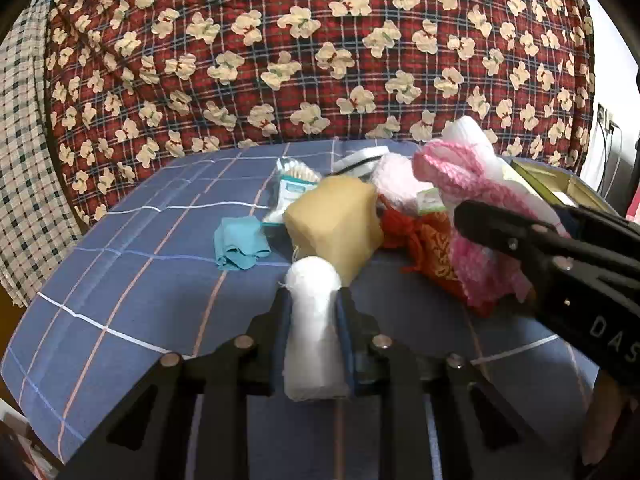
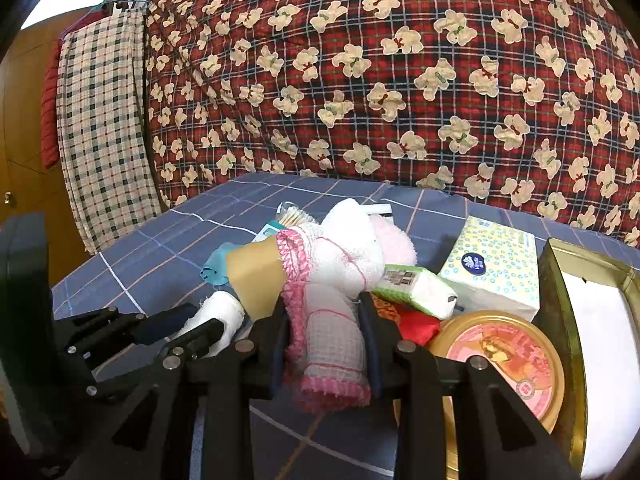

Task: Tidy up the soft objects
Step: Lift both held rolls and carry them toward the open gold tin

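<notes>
Reading what little lettering shows, I make out only "DAS" on my right gripper (image 1: 520, 236) body; the print on the pale blue-dotted tissue box (image 2: 492, 268) is too small to read. My left gripper (image 1: 312, 304) is clamped on a white gauze roll (image 1: 314, 320). My right gripper pinches a rolled white cloth with pink crochet trim (image 2: 328, 344). Beside it a gold rectangular tin (image 2: 560, 300) stands open, nothing visible on its white lining, next to a round gold lid (image 2: 508, 360). Open blue checked sheet (image 1: 120, 280) lies left of the pile.
</notes>
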The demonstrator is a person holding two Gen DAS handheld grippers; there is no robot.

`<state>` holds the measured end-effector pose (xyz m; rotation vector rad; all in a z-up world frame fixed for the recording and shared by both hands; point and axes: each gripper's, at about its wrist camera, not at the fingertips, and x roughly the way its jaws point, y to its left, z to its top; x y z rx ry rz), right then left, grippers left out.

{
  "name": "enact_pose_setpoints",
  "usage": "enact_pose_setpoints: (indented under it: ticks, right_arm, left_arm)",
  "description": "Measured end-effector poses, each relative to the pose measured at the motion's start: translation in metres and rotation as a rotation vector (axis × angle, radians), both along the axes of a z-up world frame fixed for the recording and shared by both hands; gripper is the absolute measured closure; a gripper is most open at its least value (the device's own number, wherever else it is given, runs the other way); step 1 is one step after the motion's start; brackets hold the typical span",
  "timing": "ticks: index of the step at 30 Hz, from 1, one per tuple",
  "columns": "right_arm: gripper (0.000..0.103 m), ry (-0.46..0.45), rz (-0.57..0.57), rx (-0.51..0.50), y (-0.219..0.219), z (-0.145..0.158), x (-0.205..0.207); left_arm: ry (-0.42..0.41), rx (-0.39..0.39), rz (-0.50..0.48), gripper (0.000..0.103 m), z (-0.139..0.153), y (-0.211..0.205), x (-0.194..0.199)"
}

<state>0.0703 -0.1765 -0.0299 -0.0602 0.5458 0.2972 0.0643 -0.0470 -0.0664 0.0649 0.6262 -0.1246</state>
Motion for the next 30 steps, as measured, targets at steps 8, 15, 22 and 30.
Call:
enact_pose_setpoints:
  ticks: [8,15,22,30]
  right_arm:
    - [0.069,-0.041,-0.006,0.002,-0.003,0.007,-0.004]
    - [0.069,-0.081,-0.003,0.009,-0.004,0.007,-0.009]
    - [0.068,-0.105,-0.003,0.024,-0.006,0.008,-0.012]
    - [0.068,-0.14,-0.007,0.028,-0.009,0.007,-0.013]
  left_arm:
    - [-0.039,-0.024,0.035,0.082,0.003,0.006,-0.005]
    - [-0.118,-0.073,0.079,0.082,0.009,0.015,-0.016]
    - [-0.182,-0.119,0.049,0.082,0.02,0.014,-0.023]
    - [-0.211,-0.129,0.038,0.082,0.029,0.008,-0.021]
